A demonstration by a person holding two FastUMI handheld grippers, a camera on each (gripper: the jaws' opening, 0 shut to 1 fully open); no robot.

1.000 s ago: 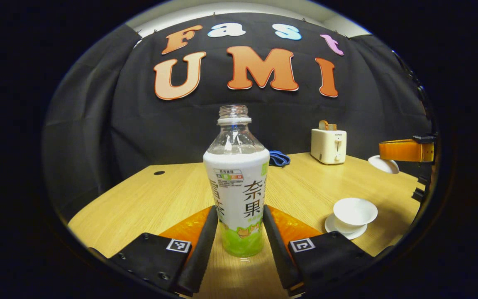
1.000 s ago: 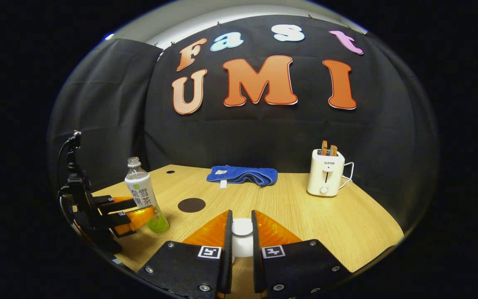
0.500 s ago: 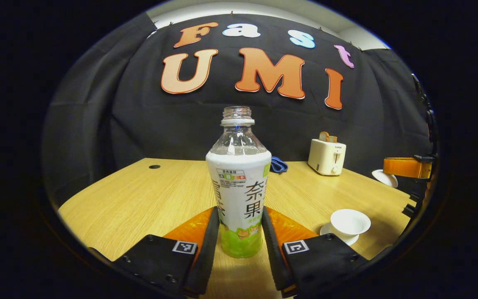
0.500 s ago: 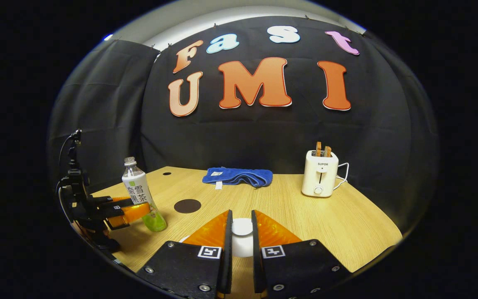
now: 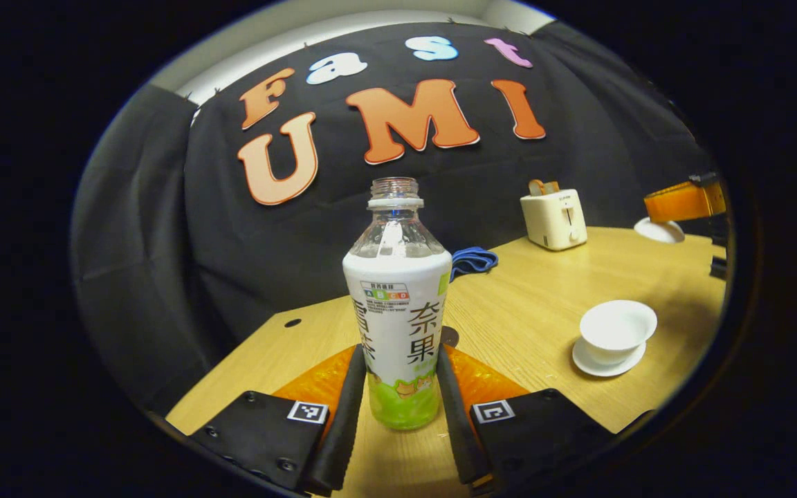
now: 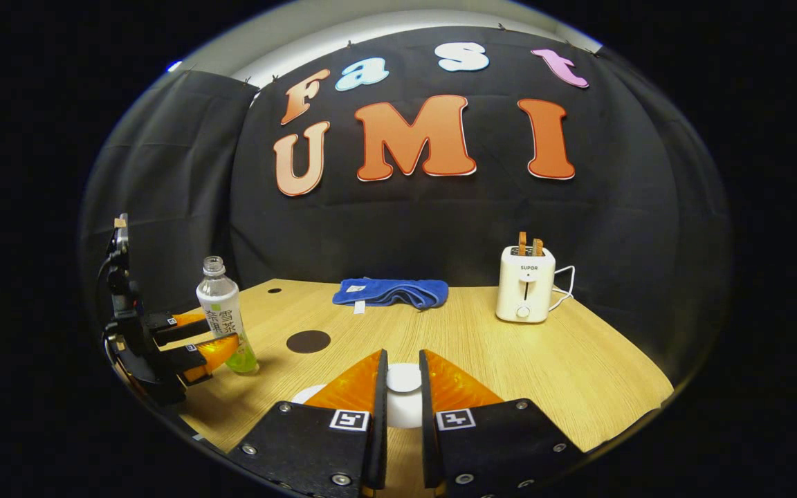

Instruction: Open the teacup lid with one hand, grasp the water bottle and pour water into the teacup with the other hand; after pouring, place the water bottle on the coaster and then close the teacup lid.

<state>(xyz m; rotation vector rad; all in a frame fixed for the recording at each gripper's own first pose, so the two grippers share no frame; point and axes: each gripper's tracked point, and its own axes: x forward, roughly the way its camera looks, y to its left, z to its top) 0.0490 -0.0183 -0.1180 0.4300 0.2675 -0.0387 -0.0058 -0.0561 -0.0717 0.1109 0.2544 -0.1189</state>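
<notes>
Tilted since earlier: one water bottle (image 5: 398,304); one teacup (image 5: 617,328) uncovered.

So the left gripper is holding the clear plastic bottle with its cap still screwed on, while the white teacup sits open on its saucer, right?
Not quite: the clear plastic bottle has no cap; its neck is open, as the left gripper view shows. The left gripper does hold it between its fingers, and the white teacup sits open on its saucer.
</notes>
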